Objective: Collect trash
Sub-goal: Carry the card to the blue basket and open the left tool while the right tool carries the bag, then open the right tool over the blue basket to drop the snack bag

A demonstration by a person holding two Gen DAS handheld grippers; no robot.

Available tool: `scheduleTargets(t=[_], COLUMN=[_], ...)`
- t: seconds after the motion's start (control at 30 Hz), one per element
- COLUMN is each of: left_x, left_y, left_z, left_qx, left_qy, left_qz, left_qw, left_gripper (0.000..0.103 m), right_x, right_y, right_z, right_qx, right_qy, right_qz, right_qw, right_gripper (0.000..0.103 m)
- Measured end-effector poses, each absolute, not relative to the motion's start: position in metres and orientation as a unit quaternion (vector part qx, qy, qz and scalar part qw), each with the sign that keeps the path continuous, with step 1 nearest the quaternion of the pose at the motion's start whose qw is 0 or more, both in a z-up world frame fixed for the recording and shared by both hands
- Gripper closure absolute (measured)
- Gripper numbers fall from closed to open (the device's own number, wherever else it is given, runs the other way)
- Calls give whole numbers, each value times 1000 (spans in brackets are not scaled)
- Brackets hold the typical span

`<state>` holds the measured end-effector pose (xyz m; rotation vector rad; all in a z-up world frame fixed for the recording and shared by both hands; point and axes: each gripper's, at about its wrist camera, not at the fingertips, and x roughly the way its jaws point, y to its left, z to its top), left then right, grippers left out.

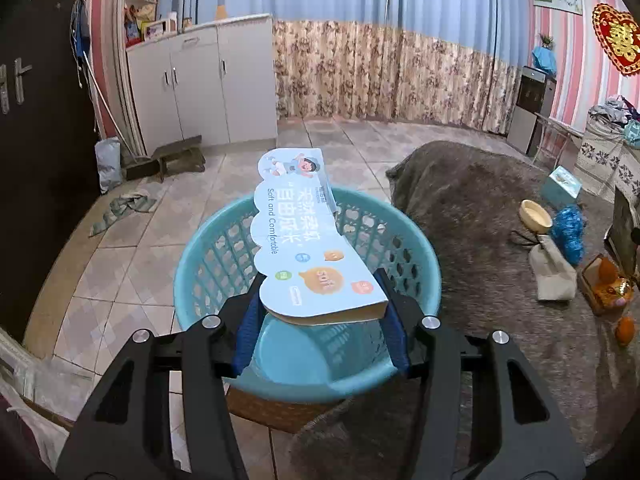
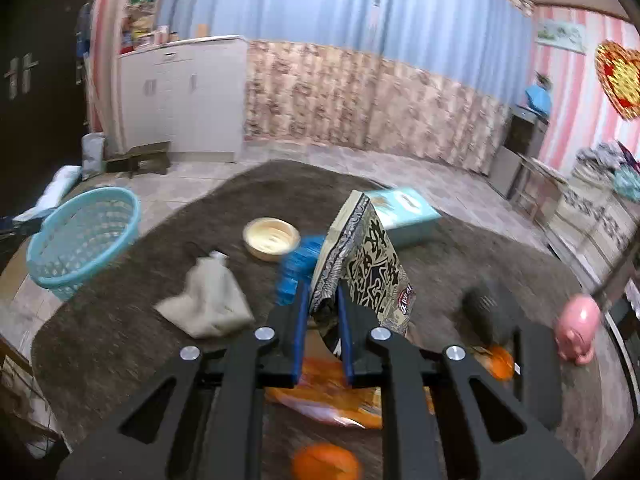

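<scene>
Left wrist view showed a flat pale-blue cardboard package [image 1: 308, 240], printed "Soft and Comfortable", clamped at its near end between the blue pads of the left gripper [image 1: 322, 312]. It was held level over the open mouth of a turquoise plastic laundry basket [image 1: 208, 248], its far end reaching past the far rim, apparently so that letting go would drop it inside. The basket looked empty and stood on the tiled floor [image 1: 132, 264] at the edge of a shaggy brown rug [image 1: 472, 216], close enough to serve as the bin for both arms.

Right wrist view, blurred, showed the right gripper [image 2: 324, 312] clenched on the lower edge of a patterned snack bag [image 2: 368, 264] with bold black characters, held upright above the rug, probably lifted clear for carrying to the basket [image 2: 84, 240] at the left. Beneath the gripper lay an orange wrapper [image 2: 332, 396]. Around it on the rug sat a blue fuzzy object [image 2: 298, 268], a beige cloth [image 2: 208, 300], a cream bowl [image 2: 272, 238], a light-blue box [image 2: 408, 212], two oranges [image 2: 326, 462] and a pink piggy bank [image 2: 580, 328]. Much trash seemed yet to be gathered.
</scene>
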<state>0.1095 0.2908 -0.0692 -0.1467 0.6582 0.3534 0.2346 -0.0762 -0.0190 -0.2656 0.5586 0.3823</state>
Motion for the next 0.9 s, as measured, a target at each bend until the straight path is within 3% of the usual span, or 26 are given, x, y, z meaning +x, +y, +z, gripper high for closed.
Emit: scheduleTargets(t=[0.17,0.23,0.53,0.9], left_x=[126,128,101,63], left_y=[306,311,330,357], left_z=[-77,-74,-44,-31], left_qx=[-77,-83,-84,-66], left_qy=[332,327,280,263], left_qz=[160,159,225,297], left_qw=[927,928,930,915], left_gripper=[49,31,11,6], right_x=[234,234,232,223], right_y=[-26,-6,77,183], right_z=[-17,-17,-23,-16], right_qx=[-145,-153,-145,-126], right_qy=[261,258,266,264], right_qz=[231,249,331,434], right_qw=[926,921,894,852], right_gripper=[88,88,88,88])
